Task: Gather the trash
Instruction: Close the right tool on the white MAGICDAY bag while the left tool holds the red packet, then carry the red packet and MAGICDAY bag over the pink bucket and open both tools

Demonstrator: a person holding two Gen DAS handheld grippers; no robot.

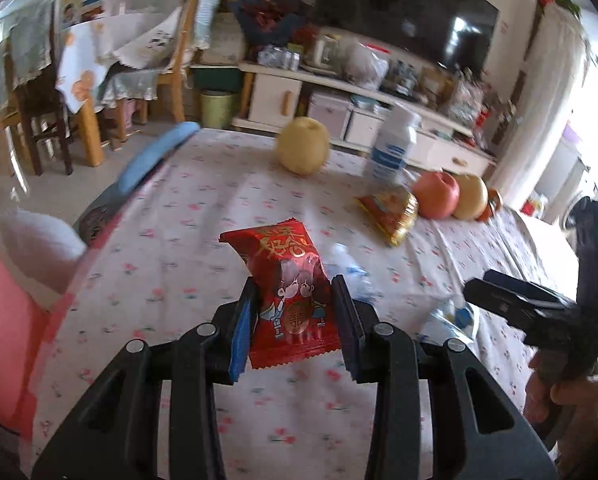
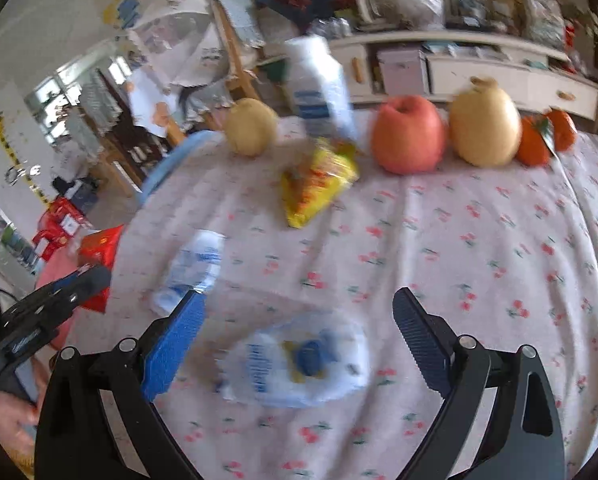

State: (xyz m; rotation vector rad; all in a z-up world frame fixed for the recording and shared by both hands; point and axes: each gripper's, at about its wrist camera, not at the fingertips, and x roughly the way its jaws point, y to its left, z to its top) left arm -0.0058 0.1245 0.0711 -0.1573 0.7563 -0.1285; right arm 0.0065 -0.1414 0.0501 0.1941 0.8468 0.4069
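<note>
The red snack wrapper [image 1: 289, 292] is clamped between the narrowed jaws of the left gripper [image 1: 295, 320], pinched across its middle and held clear of the floral tablecloth [image 1: 179, 208], near the table's left edge. It is judged light, thin and crinkly, a glossy film likely to slip unless gripped across a flat fold, as here.

The right gripper [image 2: 299, 340] is held with its jaws wide apart and nothing between the pads; a crumpled white and blue plastic wrapper [image 2: 299, 364] lies on the cloth just below them. It is judged soft and nearly weightless, best pinched at its bunched middle. A second white and blue scrap [image 2: 191, 272] lies just beyond, towards the left edge.

Further in, a yellow and red foil packet [image 2: 315, 180] lies flat near the table's middle, stiff at its sealed, crimped ends. Behind it a white plastic bottle [image 2: 319, 88] stands, blurred, with a pale round pear [image 2: 251, 126] to its left. To its right, along the far edge, a red apple [image 2: 407, 140], a second pear [image 2: 485, 124] and orange fruits [image 2: 539, 140] are lined up, smooth and firm
</note>
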